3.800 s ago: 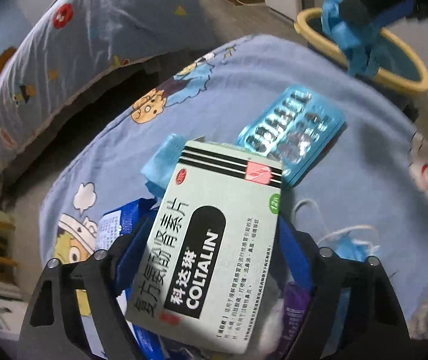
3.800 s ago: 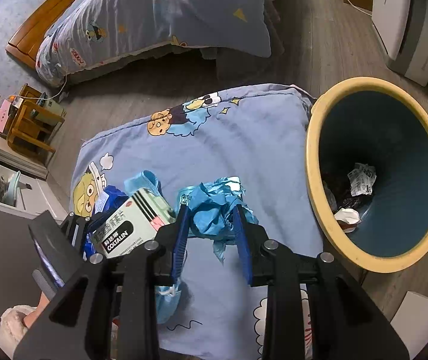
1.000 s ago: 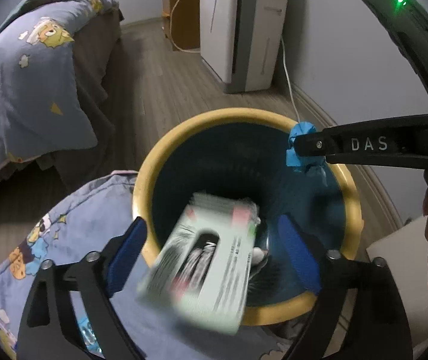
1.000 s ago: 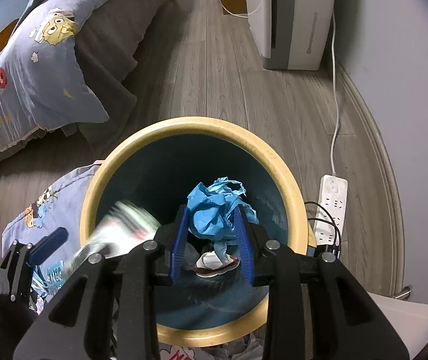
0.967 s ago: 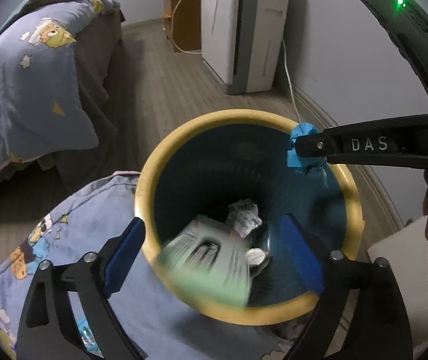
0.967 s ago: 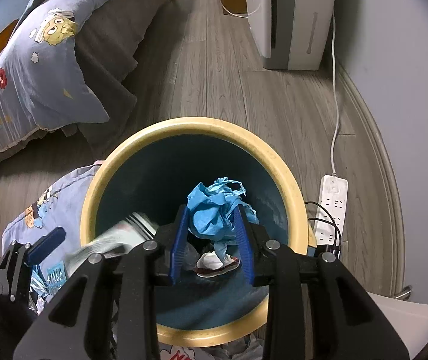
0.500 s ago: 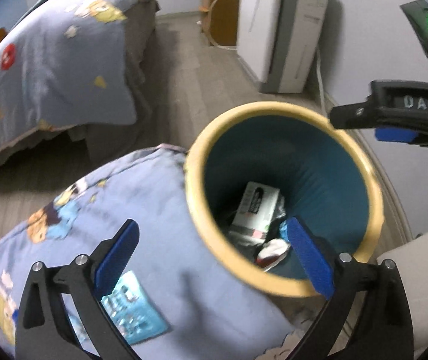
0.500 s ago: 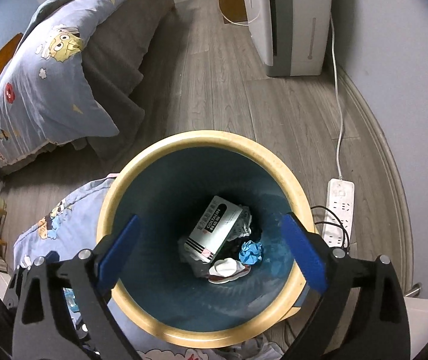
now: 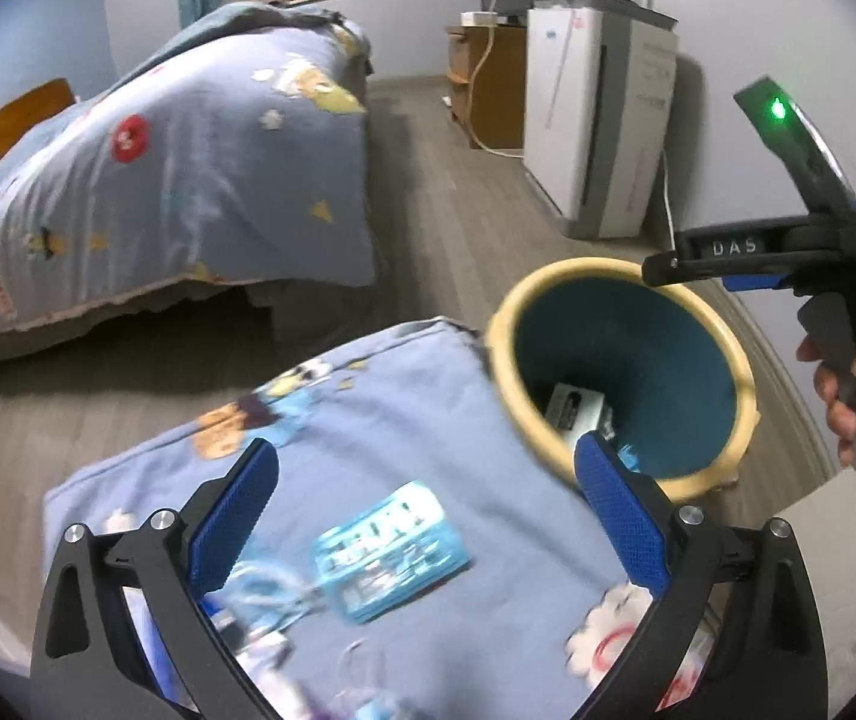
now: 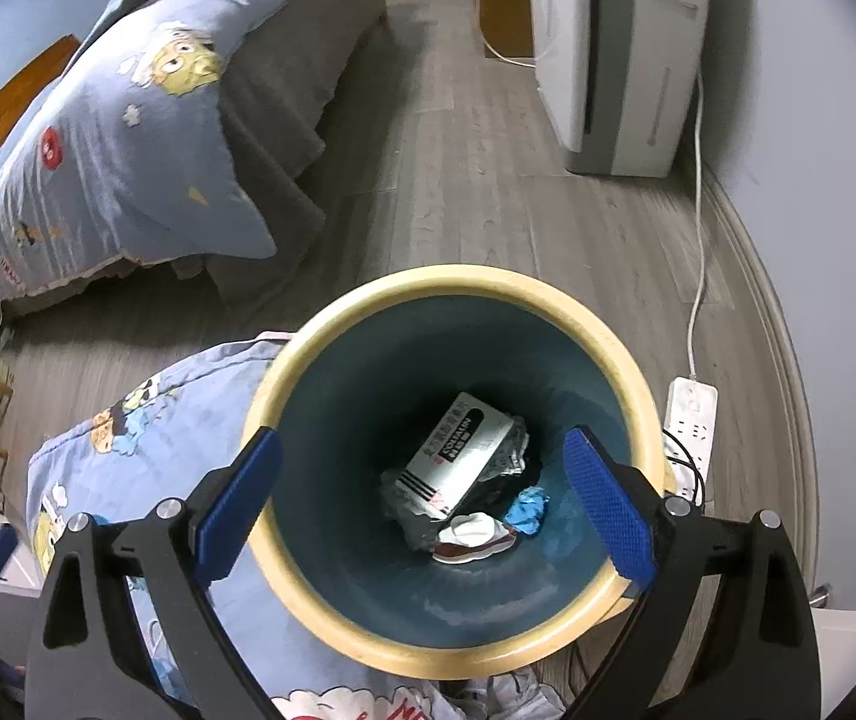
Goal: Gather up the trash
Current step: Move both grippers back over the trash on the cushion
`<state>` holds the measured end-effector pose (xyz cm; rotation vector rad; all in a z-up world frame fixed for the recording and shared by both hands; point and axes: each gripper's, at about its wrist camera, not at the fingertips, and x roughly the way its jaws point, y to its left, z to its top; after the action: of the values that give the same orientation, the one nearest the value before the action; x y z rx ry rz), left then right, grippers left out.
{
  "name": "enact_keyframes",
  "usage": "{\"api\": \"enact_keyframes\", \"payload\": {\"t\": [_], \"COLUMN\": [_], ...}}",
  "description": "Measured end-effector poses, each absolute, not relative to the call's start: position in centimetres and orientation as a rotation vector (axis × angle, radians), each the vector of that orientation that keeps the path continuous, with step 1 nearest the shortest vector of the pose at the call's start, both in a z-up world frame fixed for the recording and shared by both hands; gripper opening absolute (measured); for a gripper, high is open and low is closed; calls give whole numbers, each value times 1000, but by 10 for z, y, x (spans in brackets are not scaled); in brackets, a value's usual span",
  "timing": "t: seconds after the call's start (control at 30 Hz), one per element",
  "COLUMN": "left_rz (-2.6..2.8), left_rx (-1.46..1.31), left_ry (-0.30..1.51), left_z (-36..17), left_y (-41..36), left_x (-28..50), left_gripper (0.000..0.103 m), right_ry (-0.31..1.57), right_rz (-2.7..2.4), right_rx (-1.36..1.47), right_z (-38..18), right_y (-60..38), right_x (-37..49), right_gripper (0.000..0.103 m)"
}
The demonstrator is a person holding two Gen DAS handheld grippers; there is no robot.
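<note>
The right gripper (image 10: 422,504) hangs directly above the yellow-rimmed bin (image 10: 553,645), jaws spread wide and empty. Inside the bin lie the medicine box (image 10: 457,456) and blue crumpled paper (image 10: 526,510). The left gripper (image 9: 425,522) (equally wide, empty) hovers beside the bin over a blister pack (image 9: 389,549).

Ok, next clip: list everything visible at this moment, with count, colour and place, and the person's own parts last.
bin: 1, yellow rim, teal inside, on floor beside cushion
medicine box: 1, white and black, in bin
crumpled paper: 1, blue, in bin
blister pack: 1, light blue, on cushion
cushion: 1, blue cartoon print, by bin
bed: 1, blue quilt, behind
air purifier: 1, white, by wall
power strip: 1, white, on floor
left gripper: open, empty, over cushion
right gripper: open, empty, over bin
hand: 1, holding right gripper's handle
</note>
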<state>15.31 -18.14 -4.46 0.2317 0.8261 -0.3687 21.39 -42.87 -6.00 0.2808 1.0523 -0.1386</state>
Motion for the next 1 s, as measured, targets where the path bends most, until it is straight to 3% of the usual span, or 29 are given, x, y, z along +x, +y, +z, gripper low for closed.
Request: {"api": "enact_keyframes", "payload": {"t": [0.37, 0.7, 1.0], "left_rz": [-151, -62, -40], "left_rx": [264, 27, -4], "left_ry": [836, 852, 861], "left_z": [3, 0, -17], "left_y": [-48, 51, 86], "left_x": [112, 68, 50], "left_gripper": [98, 98, 98], "right_ry": [1022, 985, 1011], "right_rz": [-1, 134, 176], "right_rx": [102, -9, -29], "right_z": [-23, 6, -6], "right_y": [-342, -245, -177], "right_x": [206, 168, 138], "right_gripper": [97, 97, 97]}}
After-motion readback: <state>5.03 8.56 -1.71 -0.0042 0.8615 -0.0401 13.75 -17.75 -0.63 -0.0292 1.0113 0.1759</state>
